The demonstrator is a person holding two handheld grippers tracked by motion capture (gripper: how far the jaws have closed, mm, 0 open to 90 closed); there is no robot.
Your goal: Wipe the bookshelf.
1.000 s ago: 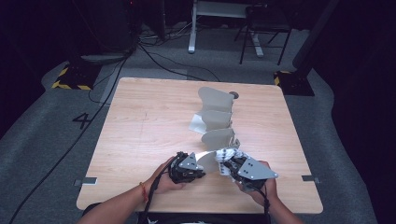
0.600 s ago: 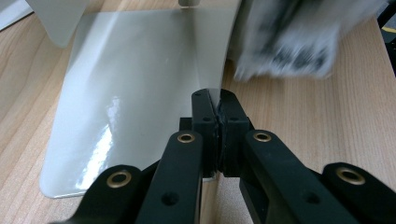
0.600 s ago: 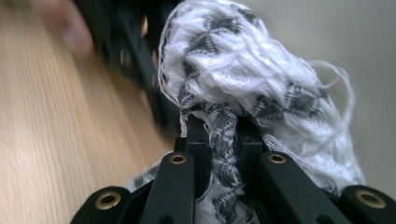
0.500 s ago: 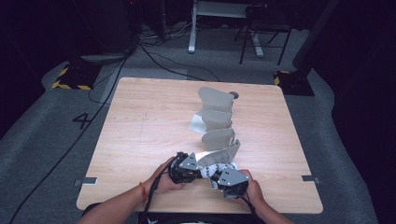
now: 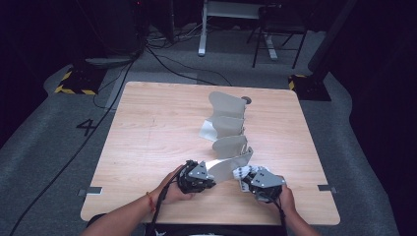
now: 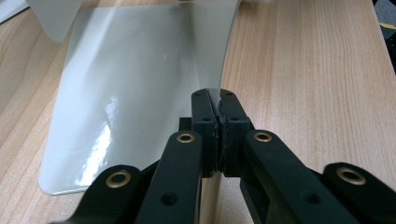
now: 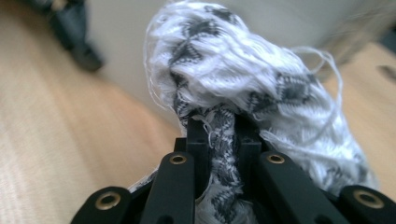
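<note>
My high camera looks down on the desk [image 5: 162,132] from far; both jaw cameras sit close, sharing the grey sheet [image 6: 140,70].

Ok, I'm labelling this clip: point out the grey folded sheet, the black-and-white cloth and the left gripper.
grey folded sheet [image 6: 135,84]: left gripper view, glossy flat panel.
black-and-white cloth [image 7: 243,84]: right gripper view, bunched top.
left gripper [image 6: 215,109]: left gripper view, between its fingertips.

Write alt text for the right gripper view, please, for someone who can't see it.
The right gripper is shut on a bunched white cloth with a black woven pattern, loose threads trailing from it. Behind it stands a blurred pale grey plastic sheet on the light wooden table, with the left gripper dark at upper left.
</note>
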